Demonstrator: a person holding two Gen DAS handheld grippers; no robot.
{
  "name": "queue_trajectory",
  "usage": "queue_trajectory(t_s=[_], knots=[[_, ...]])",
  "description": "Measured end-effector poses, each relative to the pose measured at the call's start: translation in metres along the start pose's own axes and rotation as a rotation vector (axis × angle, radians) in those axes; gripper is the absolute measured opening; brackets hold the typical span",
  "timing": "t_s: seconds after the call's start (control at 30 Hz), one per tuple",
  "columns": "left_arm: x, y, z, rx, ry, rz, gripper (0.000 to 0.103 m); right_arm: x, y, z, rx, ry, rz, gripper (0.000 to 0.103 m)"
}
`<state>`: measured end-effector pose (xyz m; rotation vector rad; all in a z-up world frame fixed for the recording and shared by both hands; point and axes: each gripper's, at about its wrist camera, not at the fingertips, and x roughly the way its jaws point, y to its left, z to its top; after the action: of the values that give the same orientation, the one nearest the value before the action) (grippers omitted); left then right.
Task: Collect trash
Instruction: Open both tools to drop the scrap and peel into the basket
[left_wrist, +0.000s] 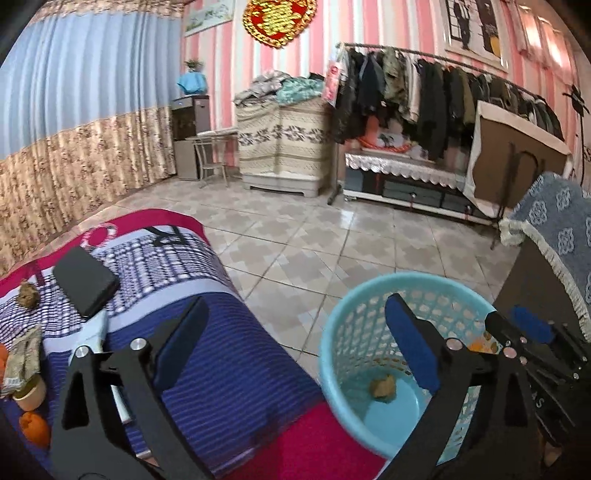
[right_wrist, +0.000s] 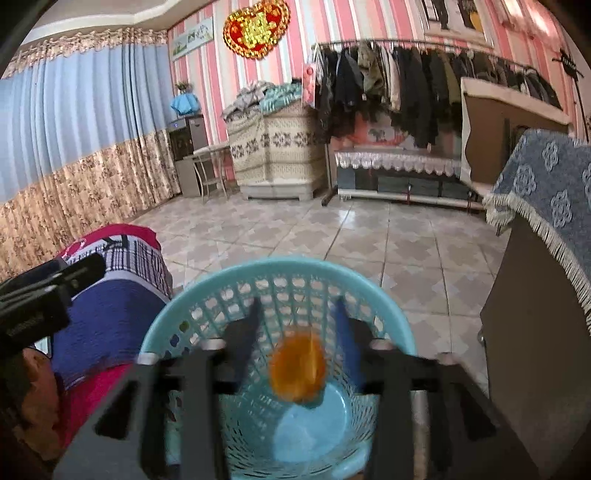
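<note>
Closest to us, our left claw (left_wrist: 295, 350) is spread wide with nothing in it, tilted so its left finger hangs over the bed (left_wrist: 221, 369) and its right finger over the rim of the turquoise basket (left_wrist: 328, 354). Our right claw (right_wrist: 299, 325) points down into that same basket (right_wrist: 177, 325), its fingers parted, and an orange peel (right_wrist: 297, 365), blurred, sits between them without touching either pad; we cannot tell whether it is falling. On the basket floor lies a brown crumpled scrap (left_wrist: 383, 387). Back on the bed, at the left, we see another brown scrap (left_wrist: 27, 294), a wrapper (left_wrist: 22, 358), a small cup (left_wrist: 31, 395), orange pieces (left_wrist: 35, 426) and a black phone (left_wrist: 86, 282). Farther off, tiled floor (left_wrist: 295, 240) runs to a rack of dark clothes (left_wrist: 424, 96)
</note>
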<state>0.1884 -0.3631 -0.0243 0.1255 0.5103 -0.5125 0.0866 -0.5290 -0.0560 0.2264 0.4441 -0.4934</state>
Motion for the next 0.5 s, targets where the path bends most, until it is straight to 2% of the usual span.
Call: queue_trajectory(t_s=[0.1,0.3,0.5], knots=[[-0.011,0.011,0.003,-0.018,-0.017,0.013,0.096,-0.002,0.004,0.001,-0.016,-0.005,0.004,0.072],[-0.033,0.03,0.005,-0.041,-0.038,0.024,0.097,-0.011,0.011,0.002,-0.037,-0.033,-0.011,0.087],[-0.062,0.055,0.009,-0.062,-0.058,0.044,0.097,-0.019,0.024,0.003,-0.063,-0.038,0.004,0.089]])
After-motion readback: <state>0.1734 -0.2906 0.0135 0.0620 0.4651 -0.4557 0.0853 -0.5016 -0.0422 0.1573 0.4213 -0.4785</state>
